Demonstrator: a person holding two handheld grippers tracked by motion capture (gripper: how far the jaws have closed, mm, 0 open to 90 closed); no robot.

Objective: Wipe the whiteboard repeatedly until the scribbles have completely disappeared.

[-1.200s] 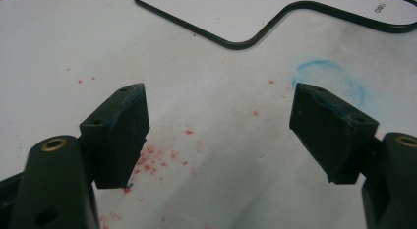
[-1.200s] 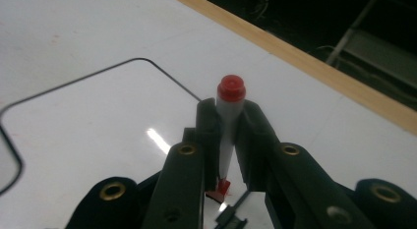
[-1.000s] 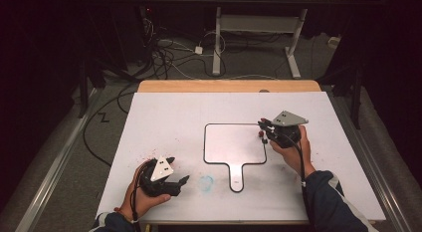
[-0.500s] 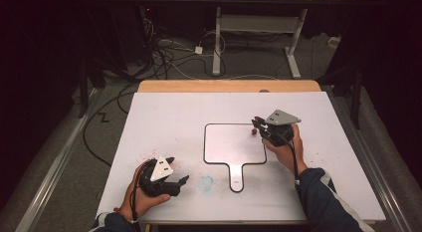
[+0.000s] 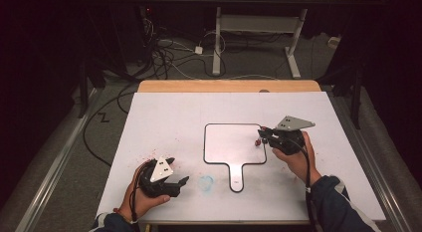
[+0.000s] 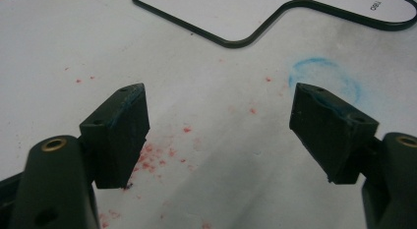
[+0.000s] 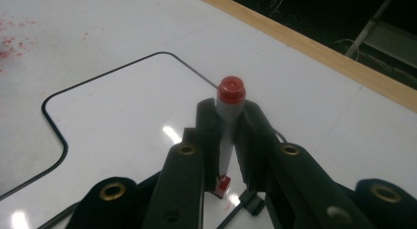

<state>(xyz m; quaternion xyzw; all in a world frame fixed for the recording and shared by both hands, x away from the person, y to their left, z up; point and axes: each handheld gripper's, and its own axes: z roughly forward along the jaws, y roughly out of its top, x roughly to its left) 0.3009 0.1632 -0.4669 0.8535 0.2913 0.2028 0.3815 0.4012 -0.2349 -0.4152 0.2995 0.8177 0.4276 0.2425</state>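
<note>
a person sits at a white table (image 5: 164,117) and holds a claw in each hand.

the right gripper (image 5: 264,136) is at the right edge of a small white board (image 5: 231,142) with a thin black rim and a handle. its two black jaws are squeezed tight on a marker (image 7: 227,122). the marker is grey with a red cap (image 7: 231,89), and in the right gripper view the cap sticks up above the jaws, over the shiny board. the person's right hand (image 5: 296,160) wraps around this claw from behind.

the left gripper (image 5: 176,183) is down near the front left of the table, well apart from the board. its jaws are spread wide and hold nothing. in the left gripper view, little red specks (image 6: 164,153) dot the table between the jaws, and a faint blue ring (image 6: 324,81) is smudged just past the right jaw, near the board's handle (image 6: 314,13).
</note>
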